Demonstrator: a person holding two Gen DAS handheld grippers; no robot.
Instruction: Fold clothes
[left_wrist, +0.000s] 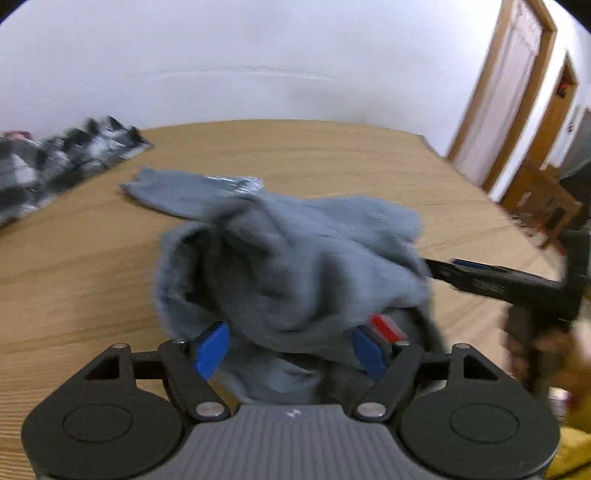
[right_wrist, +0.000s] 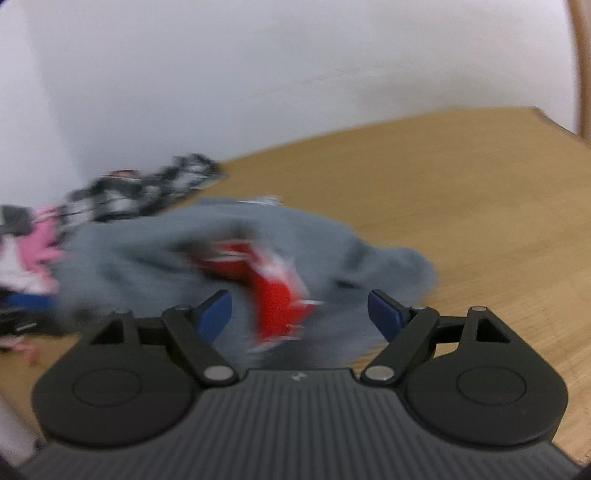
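Left gripper (left_wrist: 291, 347), left wrist view: black linkage arms and ribbed grey housing fill the 6 o'clock edge; blue pads (left_wrist: 212, 349) stand spread. Grey garment (left_wrist: 288, 266) bulges up between them, in contact with the pads or not, cannot tell. Gripper tilts downward over the table.

Grey garment: bunched heap at frame centre on the wooden table (left_wrist: 332, 158), one sleeve-like flap trailing toward 10 o'clock; a small red piece shows at its edge near 4 o'clock.

Right gripper (left_wrist: 436, 271), seen from the left wrist view: enters from 3 o'clock, fingers pointing toward 9 o'clock, tips at the garment's edge. A hand (left_wrist: 554, 350) grips its handle at 4 o'clock, blurred.

Right gripper (right_wrist: 299, 314), right wrist view: jaws wide apart, nothing pinched; blue pads (right_wrist: 216, 314) flank a blurred view of the grey garment (right_wrist: 147, 258), which carries a red and white patch (right_wrist: 273, 295) at centre. Gripper angled down toward the tabletop (right_wrist: 461, 192).

Black-and-white patterned cloth (left_wrist: 62, 158): on the table at 9 to 10 o'clock, apart from the grey garment.

Pink and white clothing (right_wrist: 33, 251): at 9 o'clock in the right wrist view, beside the patterned cloth (right_wrist: 140, 192).

White wall (left_wrist: 258, 55): 12 o'clock. Wooden door frame (left_wrist: 495, 92): 2 o'clock.
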